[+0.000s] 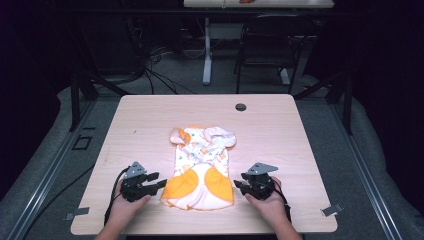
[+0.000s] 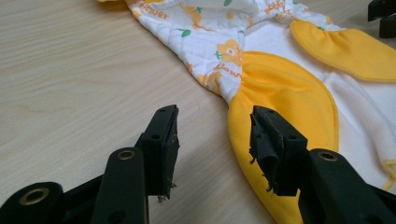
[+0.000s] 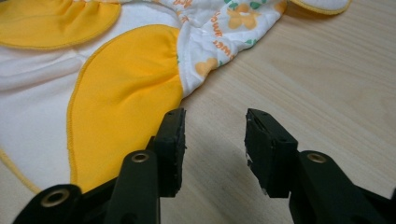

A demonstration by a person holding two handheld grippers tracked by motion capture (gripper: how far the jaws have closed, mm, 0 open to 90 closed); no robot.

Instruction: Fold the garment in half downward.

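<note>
Currently a small baby garment (image 1: 201, 167) lies flat near the middle of the light wood table (image 1: 150, 125), a bit toward the near edge. White body with an orange and green flower print and some orange lettering. Two orange panels (image 1: 181, 184) sit at its near end, with a plain white area between them and along the near hem. Far end has short sleeves (image 1: 221, 134) with orange trim, spread to either side.

Left gripper (image 1: 156, 181) is held in the person's left hand (image 1: 125, 206), low over the table just left of the garment's near left corner. Jaws stand apart, nothing between them. In the left gripper view (image 2: 214, 140) one jaw is over bare wood and the other over the edge of the orange panel; contact with the fabric can't be told.

Right gripper (image 1: 237, 185) is held in the right hand (image 1: 267, 204), just right of the garment's near right corner. Jaws apart here too, empty. In the right gripper view (image 3: 215, 137) both jaws are over bare table, with the near one just beside the orange panel's edge, apart from it.

Both grippers point inward at the garment from opposite sides, roughly level with each other. Each has a grey three-cornered plate (image 1: 135, 170) on top and a black cable trailing back along the forearm.

Far side of the table has a round dark grommet (image 1: 241, 107). Metal brackets (image 1: 332, 210) sit at the near corners. Beyond the table: a dark chair (image 1: 270, 45) and a white table leg (image 1: 207, 50) on grey floor.
</note>
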